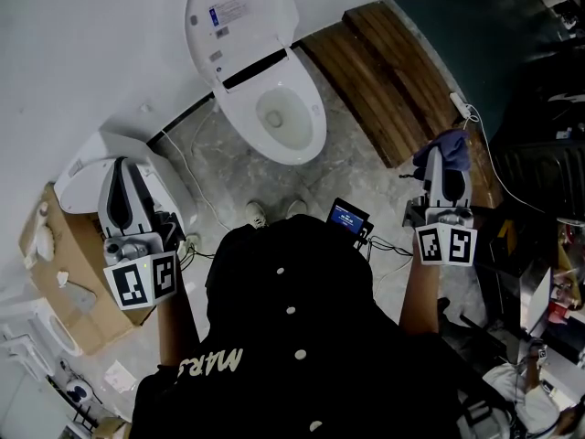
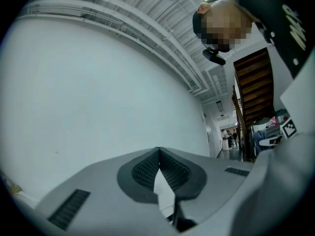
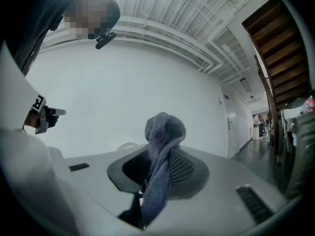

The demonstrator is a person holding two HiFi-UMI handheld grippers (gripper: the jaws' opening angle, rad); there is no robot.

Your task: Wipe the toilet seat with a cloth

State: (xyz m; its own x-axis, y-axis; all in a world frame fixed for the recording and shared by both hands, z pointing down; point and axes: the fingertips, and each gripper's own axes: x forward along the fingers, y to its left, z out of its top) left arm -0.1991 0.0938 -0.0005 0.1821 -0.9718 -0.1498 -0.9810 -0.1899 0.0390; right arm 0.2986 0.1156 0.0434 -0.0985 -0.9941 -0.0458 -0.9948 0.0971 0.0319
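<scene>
Right gripper (image 3: 156, 167) clamps cloth (image 3: 164, 127); toilet seat (image 1: 315, 126) lies ahead, to its left; left gripper (image 2: 158, 156) closed, empty

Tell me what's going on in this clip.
A person stands facing a white ceramic toilet with its lid raised, a two-jaw gripper in each hand. The right gripper is shut on a bunched blue-grey knitted cloth. The left gripper is shut and empty. Both are held near the person's body, well short of the toilet seat. Wiping has not begun.
</scene>
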